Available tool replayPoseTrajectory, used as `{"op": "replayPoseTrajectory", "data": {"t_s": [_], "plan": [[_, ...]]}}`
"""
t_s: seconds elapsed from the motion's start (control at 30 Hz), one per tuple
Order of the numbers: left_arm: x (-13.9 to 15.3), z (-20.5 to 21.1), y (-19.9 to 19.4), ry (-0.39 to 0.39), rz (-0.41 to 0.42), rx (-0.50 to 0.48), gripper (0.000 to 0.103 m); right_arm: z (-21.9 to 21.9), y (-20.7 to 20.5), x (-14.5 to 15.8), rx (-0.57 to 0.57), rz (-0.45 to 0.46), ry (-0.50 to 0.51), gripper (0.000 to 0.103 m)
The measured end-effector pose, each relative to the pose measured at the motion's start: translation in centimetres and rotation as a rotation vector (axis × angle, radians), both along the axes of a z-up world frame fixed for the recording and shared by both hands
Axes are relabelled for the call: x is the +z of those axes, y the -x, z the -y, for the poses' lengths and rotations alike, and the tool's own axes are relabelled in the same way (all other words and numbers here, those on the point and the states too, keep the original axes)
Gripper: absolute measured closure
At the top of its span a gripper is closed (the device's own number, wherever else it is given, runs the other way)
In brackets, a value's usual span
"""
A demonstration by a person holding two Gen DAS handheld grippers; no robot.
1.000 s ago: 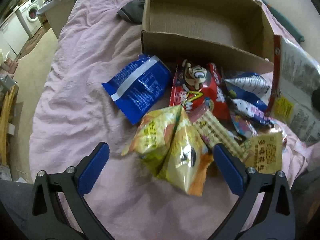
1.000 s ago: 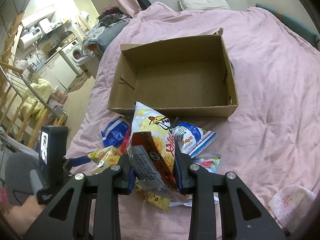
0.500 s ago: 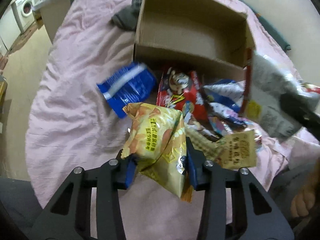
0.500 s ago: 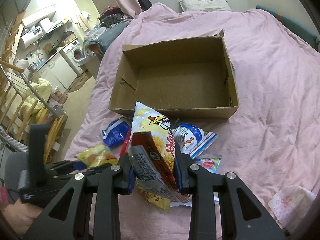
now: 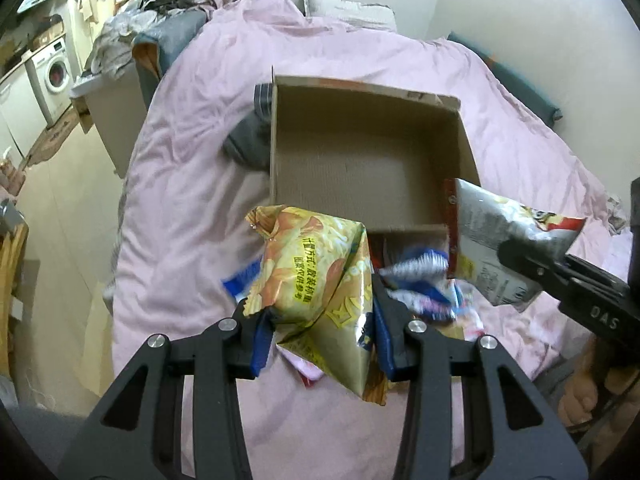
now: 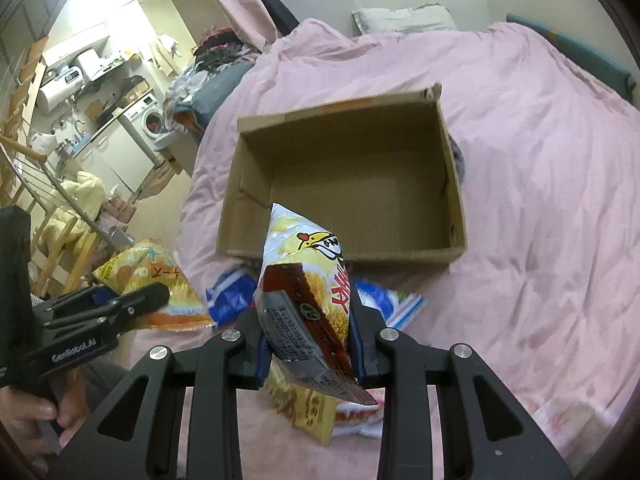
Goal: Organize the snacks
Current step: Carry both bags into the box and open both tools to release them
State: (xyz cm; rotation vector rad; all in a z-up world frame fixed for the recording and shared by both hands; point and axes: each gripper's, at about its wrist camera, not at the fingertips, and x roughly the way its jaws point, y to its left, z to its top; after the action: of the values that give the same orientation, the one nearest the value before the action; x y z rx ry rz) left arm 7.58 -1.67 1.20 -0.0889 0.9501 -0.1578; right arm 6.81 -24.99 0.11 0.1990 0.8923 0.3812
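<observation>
My left gripper [image 5: 318, 326] is shut on a yellow snack bag [image 5: 316, 276] and holds it in the air before the open cardboard box [image 5: 276, 168]. The box [image 6: 240, 196] holds nothing. My right gripper [image 6: 310, 344] is shut on a white and red chip bag [image 6: 308, 292], also lifted near the box's front wall. The right gripper with its bag [image 5: 504, 248] shows at the right of the left wrist view. The left gripper's yellow bag [image 6: 148, 276] shows at the left of the right wrist view. Several loose snack packets [image 5: 416, 280] lie on the pink bedcover below.
The pink bedcover [image 6: 540, 200] covers the whole bed. A dark grey cloth [image 5: 248, 140] lies at the box's left side. A pillow [image 6: 400, 18] lies at the head. The bed's left edge drops to the floor, with a washing machine [image 5: 54, 74] beyond.
My left gripper closed on the yellow snack bag and lifted it off the pile toward the box. My right gripper, still holding the chip bag, moved closer to the box.
</observation>
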Motion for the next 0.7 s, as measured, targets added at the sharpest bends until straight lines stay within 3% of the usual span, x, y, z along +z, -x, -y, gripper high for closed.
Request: {"op": "replayPoseTrajectory", "data": {"t_s": [0.17,0.37,0.7], "plan": [[0.5,0.6,-3.1,-0.013,0.006,-0.019,0.065,1.0,-3.0,0.3,-0.018,-0.015,-0.059,0.071],[0.6,2.2,-7.3,-0.085,0.043,-0.075,0.065,1.5,-7.0,-1.1,-0.043,-0.052,-0.101,0.071],[-1.9,3.1,-12.3,-0.068,0.05,-0.087,0.065,-0.6,-12.0,-4.9,-0.016,-0.132,-0.069,0.071]]}}
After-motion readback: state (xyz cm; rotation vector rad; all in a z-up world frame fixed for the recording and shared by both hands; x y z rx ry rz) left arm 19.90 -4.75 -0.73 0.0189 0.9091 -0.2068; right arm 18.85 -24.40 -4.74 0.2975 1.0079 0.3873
